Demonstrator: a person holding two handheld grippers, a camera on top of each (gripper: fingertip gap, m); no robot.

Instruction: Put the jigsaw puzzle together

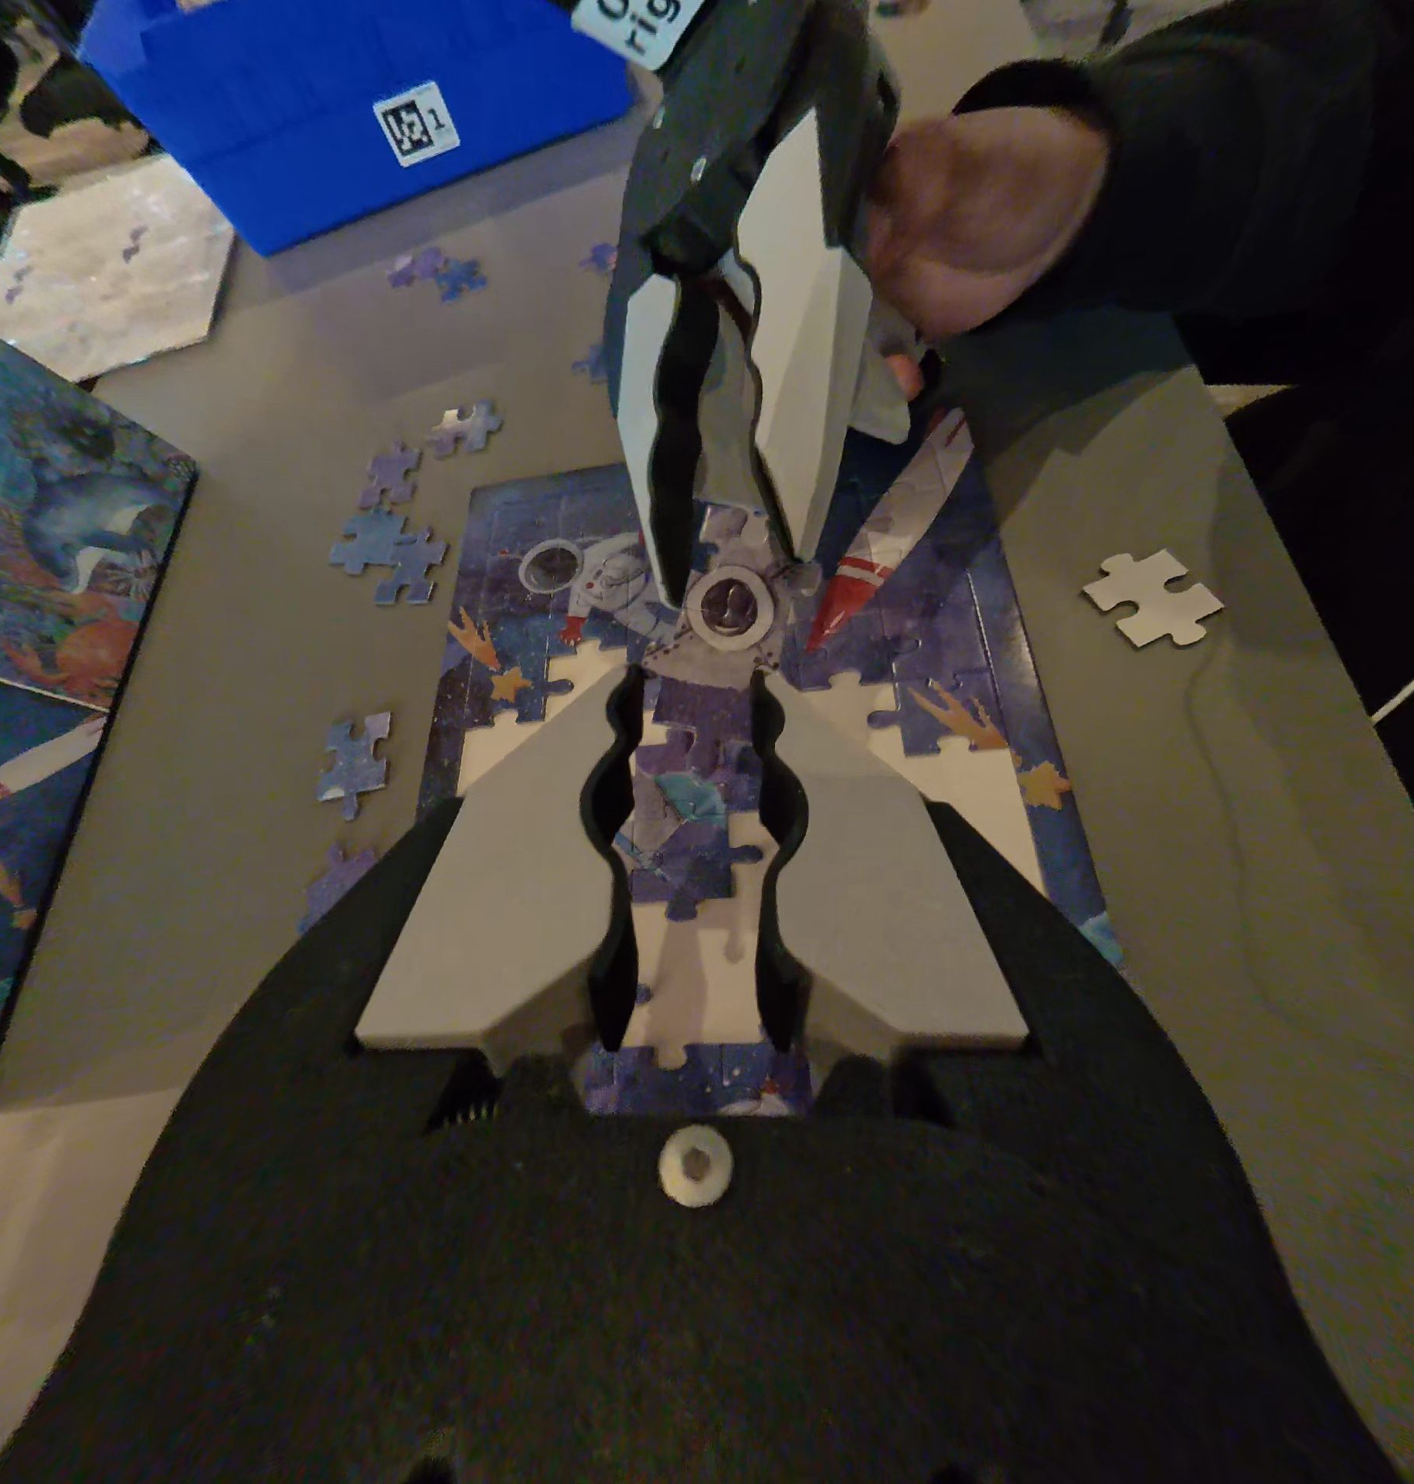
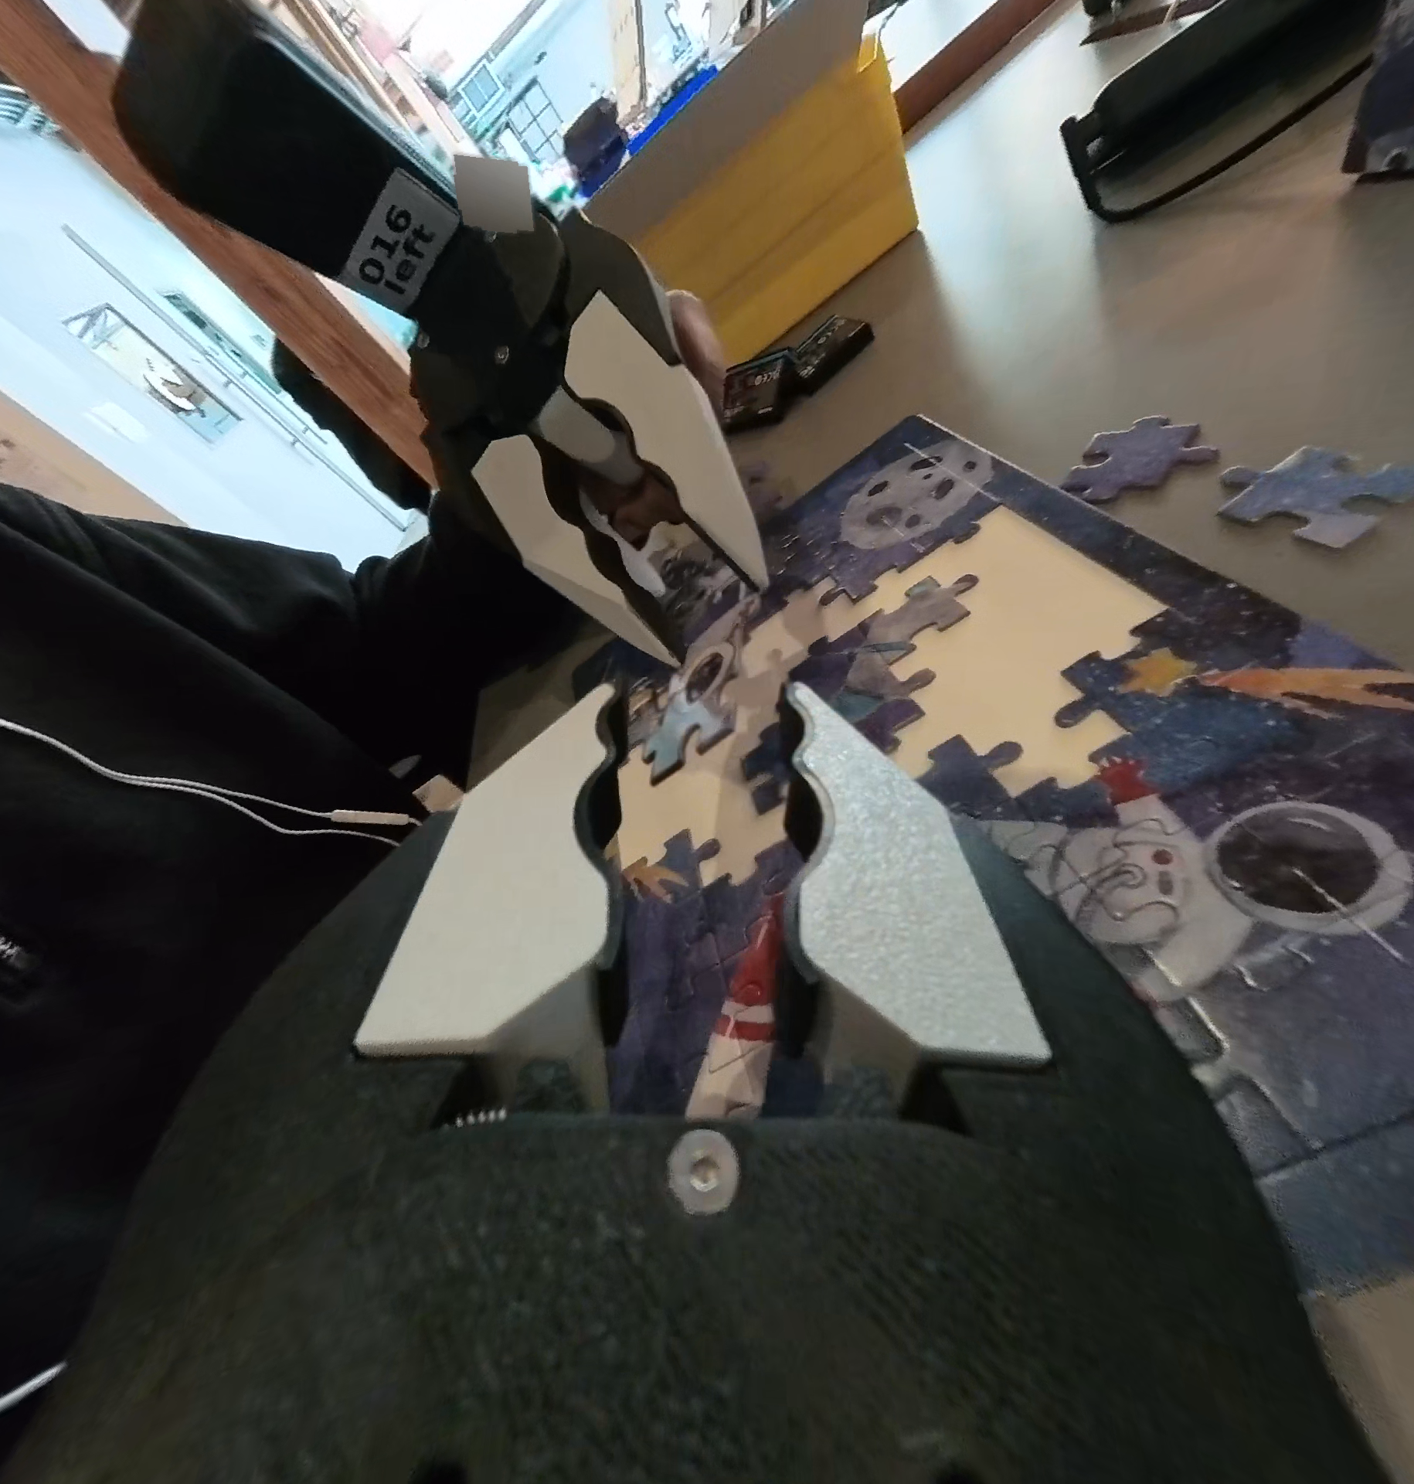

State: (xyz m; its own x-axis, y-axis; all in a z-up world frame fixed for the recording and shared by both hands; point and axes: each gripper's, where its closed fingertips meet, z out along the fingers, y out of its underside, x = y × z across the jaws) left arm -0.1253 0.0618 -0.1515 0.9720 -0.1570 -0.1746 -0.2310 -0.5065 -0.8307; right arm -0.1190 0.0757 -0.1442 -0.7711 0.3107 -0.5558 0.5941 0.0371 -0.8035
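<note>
The space-themed jigsaw lies in a flat tray with a cream base; its border, an astronaut and a rocket are joined. A loose piece with a round helmet lies in the middle, also in the right wrist view. My right gripper is open, tips on either side of that piece; it also shows in the left wrist view. My left gripper is open and empty over a cluster of joined pieces, tips facing the right gripper's.
Several loose pieces lie left of the tray and one face-down white piece lies right of it. A blue bin stands behind, the puzzle box at left. A yellow box and small black boxes stand beyond. My left and right fingertips are right by each other. From the left gripper's tips to the space-themed jigsaw is close to 9 cm. About 9 cm separates my right fingertips from the rocket.
</note>
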